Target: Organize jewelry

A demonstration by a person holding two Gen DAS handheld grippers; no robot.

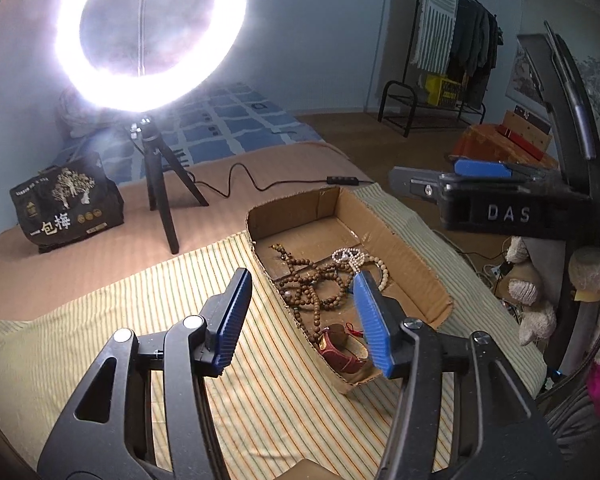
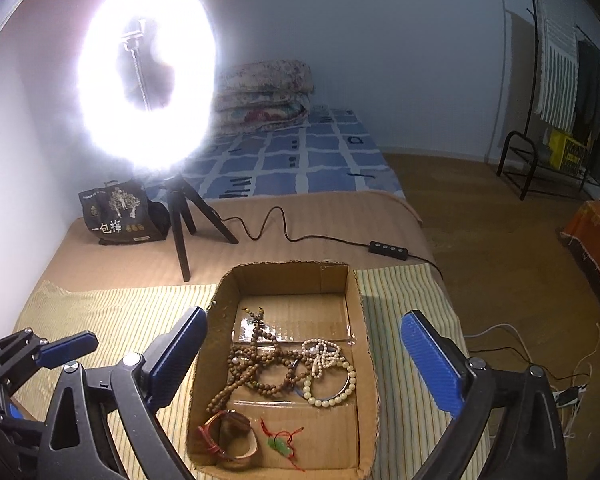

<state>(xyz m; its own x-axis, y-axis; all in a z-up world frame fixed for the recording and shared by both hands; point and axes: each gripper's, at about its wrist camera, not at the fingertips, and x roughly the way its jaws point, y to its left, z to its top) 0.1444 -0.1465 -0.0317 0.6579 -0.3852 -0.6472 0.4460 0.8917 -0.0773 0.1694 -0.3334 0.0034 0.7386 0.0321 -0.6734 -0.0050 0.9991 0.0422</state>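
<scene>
A shallow cardboard box (image 2: 362, 320) lies on a striped cloth (image 2: 112, 312). In it are brown wooden bead strings (image 2: 260, 364), a white pearl bunch (image 2: 324, 356), a cream bead bracelet (image 2: 332, 398), a red-and-tan bangle (image 2: 230, 438) and a green pendant on red cord (image 2: 281, 446). My right gripper (image 2: 304, 348) is open and empty, hovering over the box. My left gripper (image 1: 304, 316) is open and empty over the box's left wall (image 1: 300, 316); the beads (image 1: 312, 284) and bangle (image 1: 340, 346) show between its fingers. The right gripper (image 1: 480, 184) appears at the right of the left wrist view.
A bright ring light on a black tripod (image 2: 180, 220) stands behind the box, its cable and switch (image 2: 388, 249) trailing right. A dark printed bag (image 2: 120, 212) sits at the back left. Folded quilts (image 2: 264, 92) lie beyond on the blue bedding. A clothes rack (image 2: 560, 120) stands far right.
</scene>
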